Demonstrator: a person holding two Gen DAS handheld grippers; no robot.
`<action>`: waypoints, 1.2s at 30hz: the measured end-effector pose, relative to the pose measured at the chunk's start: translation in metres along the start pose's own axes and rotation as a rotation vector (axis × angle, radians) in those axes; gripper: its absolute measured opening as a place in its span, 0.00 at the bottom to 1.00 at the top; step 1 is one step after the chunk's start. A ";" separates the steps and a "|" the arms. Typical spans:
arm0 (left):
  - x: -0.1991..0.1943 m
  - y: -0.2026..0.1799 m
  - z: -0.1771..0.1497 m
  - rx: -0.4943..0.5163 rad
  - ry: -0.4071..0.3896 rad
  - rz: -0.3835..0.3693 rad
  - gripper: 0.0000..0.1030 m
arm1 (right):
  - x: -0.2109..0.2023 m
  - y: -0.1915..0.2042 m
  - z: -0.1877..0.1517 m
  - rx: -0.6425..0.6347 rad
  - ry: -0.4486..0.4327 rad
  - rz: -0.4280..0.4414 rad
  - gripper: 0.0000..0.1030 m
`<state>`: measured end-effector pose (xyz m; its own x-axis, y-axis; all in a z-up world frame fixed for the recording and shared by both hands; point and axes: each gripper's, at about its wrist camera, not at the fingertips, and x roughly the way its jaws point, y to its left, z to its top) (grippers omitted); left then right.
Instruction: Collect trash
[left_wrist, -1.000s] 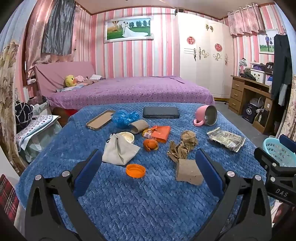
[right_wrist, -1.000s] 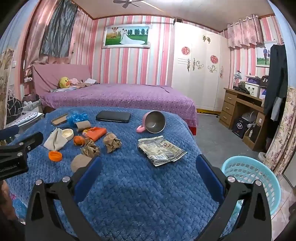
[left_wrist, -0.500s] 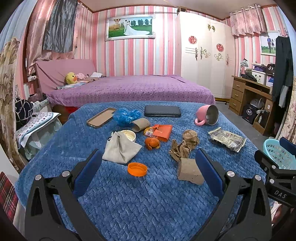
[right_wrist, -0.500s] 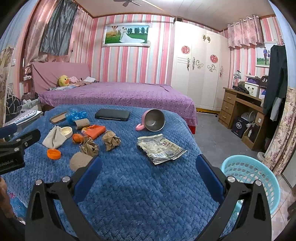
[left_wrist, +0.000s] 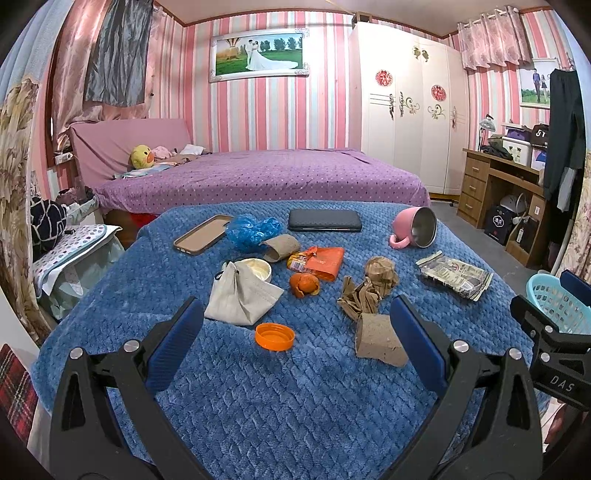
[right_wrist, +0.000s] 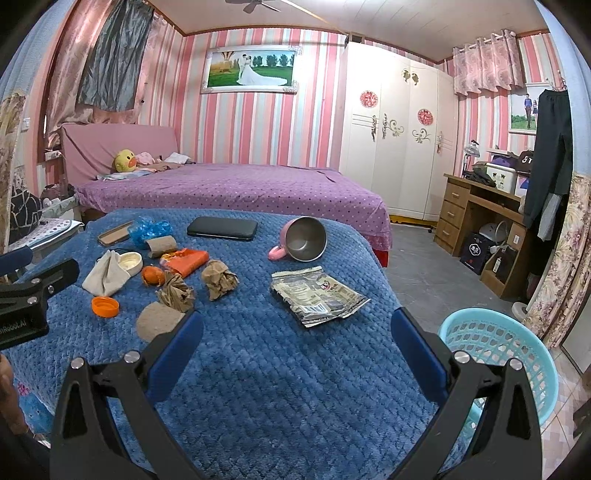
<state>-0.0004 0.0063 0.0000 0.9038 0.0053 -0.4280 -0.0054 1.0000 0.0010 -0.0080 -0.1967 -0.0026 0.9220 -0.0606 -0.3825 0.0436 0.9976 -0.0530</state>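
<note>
The trash lies scattered over the middle of the blue blanket (left_wrist: 295, 406), which covers a surface we take for a desk. Nearest our left tongs (left_wrist: 295, 343) sit an orange bottle cap (left_wrist: 275, 335) and a flat brown cardboard scrap (left_wrist: 378, 341); just beyond them are a twisted brown paper wad (left_wrist: 360, 297), a crumpled paper ball (left_wrist: 380, 271), an orange peel (left_wrist: 303, 284), an orange wrapper (left_wrist: 325, 260), a cardboard tube (left_wrist: 281, 248) and a blue plastic bag (left_wrist: 251, 229). To the right, apart from the cluster, lies a flattened foil snack packet (right_wrist: 317, 295), the piece closest to our right tongs (right_wrist: 295, 347). We judge all of this light and limp: the paper wads should crush a little and grip well across their bulk, the foil packet looks slick and is best pinched at a raised edge, and the thin cap probably needs a bite across its rim against the soft pile. Both tongs stand wide apart and carry nothing. The phone case (left_wrist: 202, 235), dark wallet (left_wrist: 324, 220), pink mug (left_wrist: 415, 232) and beige pouch (left_wrist: 240, 295) look like keepers to us. The turquoise basket (right_wrist: 498, 350) waits on the floor at the near right, beside the blanket's edge.
</note>
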 end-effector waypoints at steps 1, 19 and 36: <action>0.000 0.000 0.000 0.000 0.000 0.000 0.95 | 0.000 -0.001 0.000 0.001 0.000 -0.001 0.96; 0.001 0.004 -0.002 0.000 0.005 0.002 0.95 | 0.002 -0.004 -0.001 0.004 0.001 -0.017 0.96; 0.001 0.004 -0.002 0.004 0.005 0.004 0.95 | 0.003 -0.006 -0.003 0.008 0.004 -0.019 0.96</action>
<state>-0.0001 0.0101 -0.0028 0.9016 0.0089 -0.4325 -0.0070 1.0000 0.0060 -0.0070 -0.2032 -0.0058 0.9196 -0.0794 -0.3849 0.0638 0.9965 -0.0532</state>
